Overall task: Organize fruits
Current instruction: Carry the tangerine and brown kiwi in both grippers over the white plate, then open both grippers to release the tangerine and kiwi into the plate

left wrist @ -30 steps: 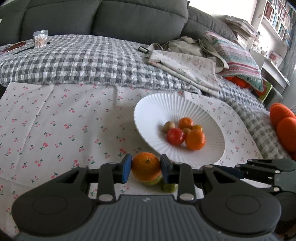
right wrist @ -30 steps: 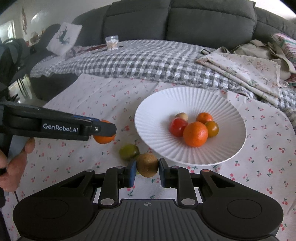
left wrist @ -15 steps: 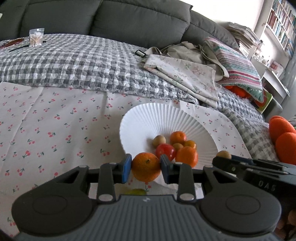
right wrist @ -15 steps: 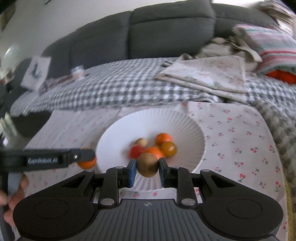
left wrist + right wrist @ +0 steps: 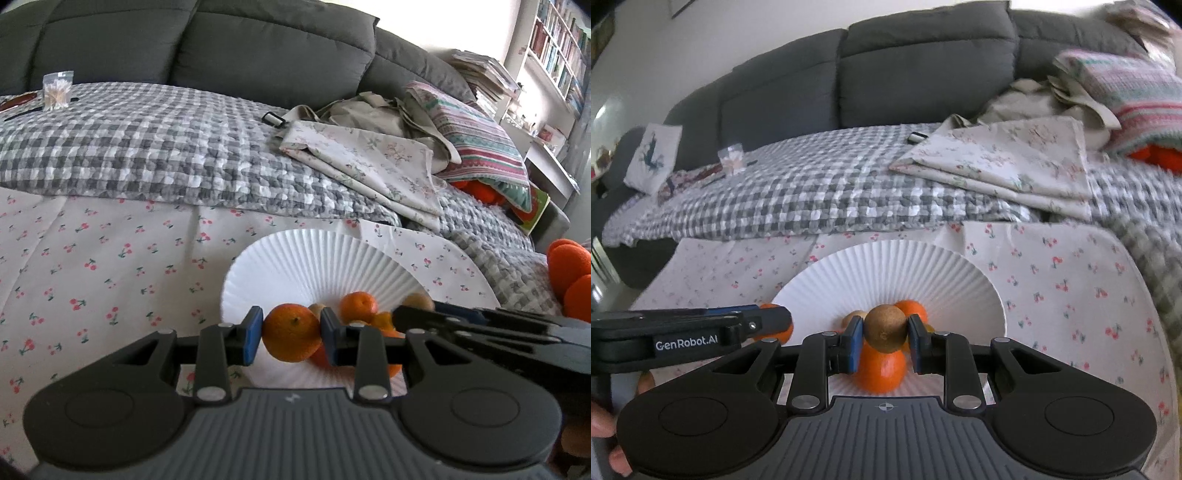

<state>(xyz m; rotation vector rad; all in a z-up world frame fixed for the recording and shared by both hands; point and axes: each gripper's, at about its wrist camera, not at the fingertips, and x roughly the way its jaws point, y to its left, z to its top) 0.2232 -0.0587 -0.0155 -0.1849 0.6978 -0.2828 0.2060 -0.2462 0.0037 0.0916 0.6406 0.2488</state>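
Over the white ribbed plate [image 5: 960, 273], the left gripper [image 5: 291, 334] clamps an orange [image 5: 291, 332] and the right gripper [image 5: 884, 332] a brown kiwi [image 5: 885, 328] — together hiding most of the plated fruit.

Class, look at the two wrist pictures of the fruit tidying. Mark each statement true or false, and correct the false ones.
1. The left gripper is clamped on a round orange mandarin. True.
2. The right gripper is empty with its jaws wide apart. False: its jaws are shut on a round brown kiwi-like fruit.
3. The ribbed white paper plate already holds several fruits. True.
4. The plate rests on the grey checked blanket. False: it sits on the white cherry-print cloth.
5. A dark grey sofa stands behind the blanket. True.
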